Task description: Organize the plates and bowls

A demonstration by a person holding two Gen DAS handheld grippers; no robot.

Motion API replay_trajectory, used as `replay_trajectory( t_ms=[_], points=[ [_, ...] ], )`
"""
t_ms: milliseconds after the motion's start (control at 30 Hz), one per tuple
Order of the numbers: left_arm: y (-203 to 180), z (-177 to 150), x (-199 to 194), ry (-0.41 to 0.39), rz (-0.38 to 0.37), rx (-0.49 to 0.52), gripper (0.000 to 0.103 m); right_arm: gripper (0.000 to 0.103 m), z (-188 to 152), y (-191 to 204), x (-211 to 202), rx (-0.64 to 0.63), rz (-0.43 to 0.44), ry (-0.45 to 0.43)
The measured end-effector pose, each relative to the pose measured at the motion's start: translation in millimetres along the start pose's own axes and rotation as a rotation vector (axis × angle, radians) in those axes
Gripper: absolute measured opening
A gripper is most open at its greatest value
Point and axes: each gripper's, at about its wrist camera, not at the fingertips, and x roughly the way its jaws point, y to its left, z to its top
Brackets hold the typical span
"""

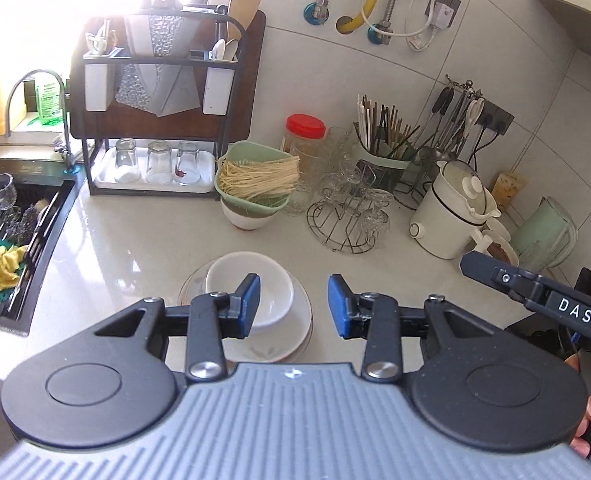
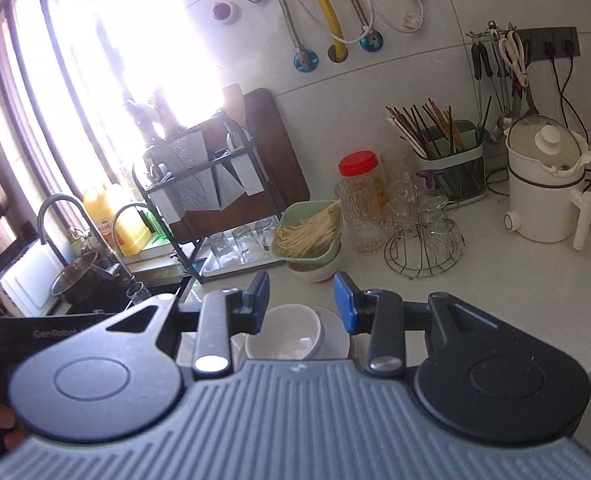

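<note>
A white bowl (image 1: 251, 294) sits on a stack of plates (image 1: 291, 336) near the front edge of the worktop (image 1: 135, 240). The left gripper (image 1: 294, 306) hangs above the stack, jaws wide apart, holding nothing. The right gripper (image 2: 301, 304) hovers over it too, equally spread and empty.

Your left gripper (image 1: 294, 306) hung low in the frame's centre, its jaws apart, with the bowl (image 1: 251, 292) just behind them — the bowl sat on the stack of plates (image 1: 295, 332) on the counter (image 1: 127, 240). Above the stack stood a basket of noodles (image 1: 255, 180), resting in another bowl. To its right sat the jar (image 1: 305, 148), then the wire rack (image 1: 343, 216), then the kettle (image 1: 451, 212). The sink (image 1: 11, 240) lay at the left edge — your right gripper (image 1: 535, 292) entered from the right edge.
</note>
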Motion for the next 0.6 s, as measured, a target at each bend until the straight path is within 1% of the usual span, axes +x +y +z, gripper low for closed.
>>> replay_trajectory(
  t_ms=[100,200,333,500,600],
  points=[
    [-8,-9,-12,-0.008,0.014,0.003,0.044,0.04,-6,-1,-14,0.005,0.009,-0.003],
    [-14,-20,-24,-0.015,0.018,0.001,0.056,0.04,-11,-2,-25,-0.002,0.004,-0.005],
    [-23,-35,-37,-0.011,0.008,0.019,0.056,0.04,-21,-4,-41,-0.03,-0.01,-0.015],
    [-27,-54,-49,-0.005,0.041,0.003,0.057,0.04,-34,-11,-52,-0.032,-0.023,0.002],
    [-27,-65,-55,-0.002,0.063,-0.01,0.057,0.04,-43,-13,-57,-0.034,-0.016,0.016]
  ],
)
